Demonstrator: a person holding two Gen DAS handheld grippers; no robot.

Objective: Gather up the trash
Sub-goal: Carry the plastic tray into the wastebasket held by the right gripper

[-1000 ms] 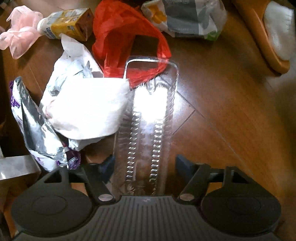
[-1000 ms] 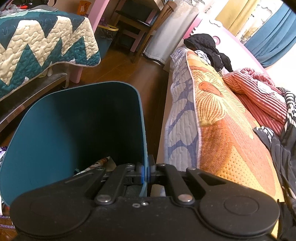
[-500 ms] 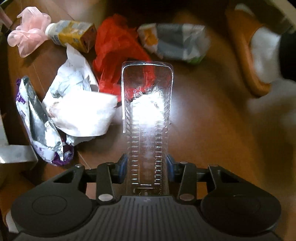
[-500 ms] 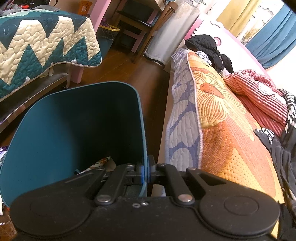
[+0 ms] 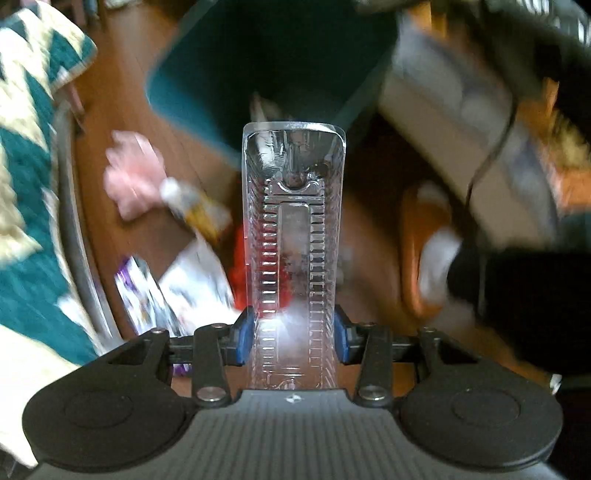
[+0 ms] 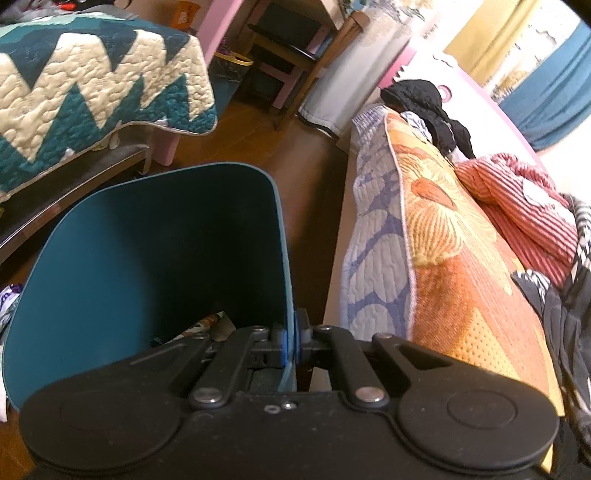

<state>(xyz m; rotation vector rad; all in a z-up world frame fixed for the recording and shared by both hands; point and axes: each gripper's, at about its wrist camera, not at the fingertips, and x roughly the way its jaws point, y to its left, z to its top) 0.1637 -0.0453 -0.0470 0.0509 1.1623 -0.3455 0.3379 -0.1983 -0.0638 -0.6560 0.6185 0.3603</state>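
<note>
The left hand-held gripper (image 5: 293, 338) is clamping the clear plastic tray (image 5: 293, 236) and should be tipping it over the teal bin (image 6: 155, 258), whose rim the right hand-held gripper (image 6: 290, 345) is pinching steady.

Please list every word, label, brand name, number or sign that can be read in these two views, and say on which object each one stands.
No text can be read in either view.
Yellow carton: has print, blurred by motion, unreadable.
Purple and silver wrapper: print blurred, unreadable.
Clear plastic tray in the left gripper: only moulded ribs, no letters visible.
Orange item behind the quilt: too small to read.
Teal bin held by the right gripper: no label visible.
</note>
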